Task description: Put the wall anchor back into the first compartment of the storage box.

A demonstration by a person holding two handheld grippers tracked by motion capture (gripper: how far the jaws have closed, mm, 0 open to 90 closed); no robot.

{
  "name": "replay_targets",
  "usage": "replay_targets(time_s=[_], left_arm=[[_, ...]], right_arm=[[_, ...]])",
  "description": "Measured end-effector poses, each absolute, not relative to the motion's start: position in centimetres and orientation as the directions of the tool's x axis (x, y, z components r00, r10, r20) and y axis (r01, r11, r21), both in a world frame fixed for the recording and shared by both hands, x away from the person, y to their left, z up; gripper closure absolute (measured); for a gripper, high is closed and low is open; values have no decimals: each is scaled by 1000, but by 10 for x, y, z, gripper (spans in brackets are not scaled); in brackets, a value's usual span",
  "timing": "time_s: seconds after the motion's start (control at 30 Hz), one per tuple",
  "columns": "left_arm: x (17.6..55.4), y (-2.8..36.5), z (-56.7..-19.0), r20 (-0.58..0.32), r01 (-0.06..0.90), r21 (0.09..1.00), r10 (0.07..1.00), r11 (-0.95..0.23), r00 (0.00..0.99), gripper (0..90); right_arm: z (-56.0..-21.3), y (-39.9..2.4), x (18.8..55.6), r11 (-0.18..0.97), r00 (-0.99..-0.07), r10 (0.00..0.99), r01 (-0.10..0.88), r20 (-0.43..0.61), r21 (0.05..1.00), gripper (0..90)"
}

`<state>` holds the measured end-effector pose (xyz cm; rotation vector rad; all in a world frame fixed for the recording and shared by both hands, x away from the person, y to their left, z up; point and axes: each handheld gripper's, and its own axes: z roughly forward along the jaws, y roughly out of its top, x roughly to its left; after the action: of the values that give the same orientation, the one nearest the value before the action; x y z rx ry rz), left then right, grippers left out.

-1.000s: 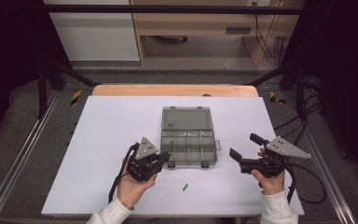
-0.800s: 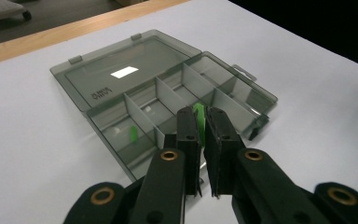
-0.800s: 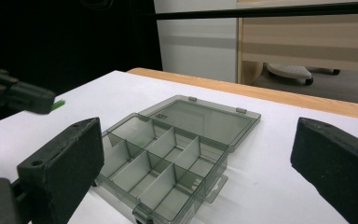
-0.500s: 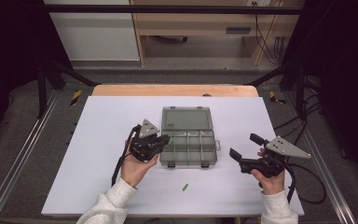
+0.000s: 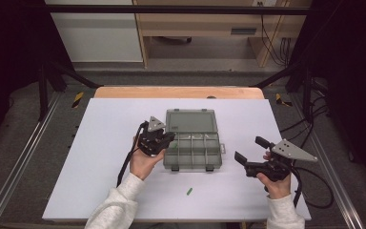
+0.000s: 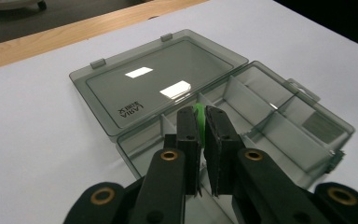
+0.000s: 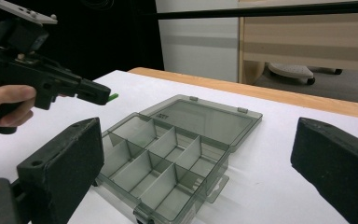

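Two grippers | left gripper (image 6: pixel 202 122) over organizer box (image 5: pixel 193 151) edge, pinching green piece (image 6: pixel 198 116)

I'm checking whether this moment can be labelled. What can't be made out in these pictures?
- Green piece in the left tool: mostly hidden between the jaws in the left gripper view; its shape cannot be told.
- Loose green piece on the table: too small in the high view to identify.
- Organizer box: its near corner is cut off by the right gripper view's bottom edge.
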<state>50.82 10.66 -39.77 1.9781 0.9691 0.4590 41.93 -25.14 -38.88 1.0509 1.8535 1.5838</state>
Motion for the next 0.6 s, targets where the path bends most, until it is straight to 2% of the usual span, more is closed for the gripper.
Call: replay_targets(time_s=[0.6], left_arm=[[534, 95, -432, 11, 507, 763, 792, -401, 610, 842]], right_arm=[[-388, -252, 419, 32, -590, 798, 237, 118, 971, 29]])
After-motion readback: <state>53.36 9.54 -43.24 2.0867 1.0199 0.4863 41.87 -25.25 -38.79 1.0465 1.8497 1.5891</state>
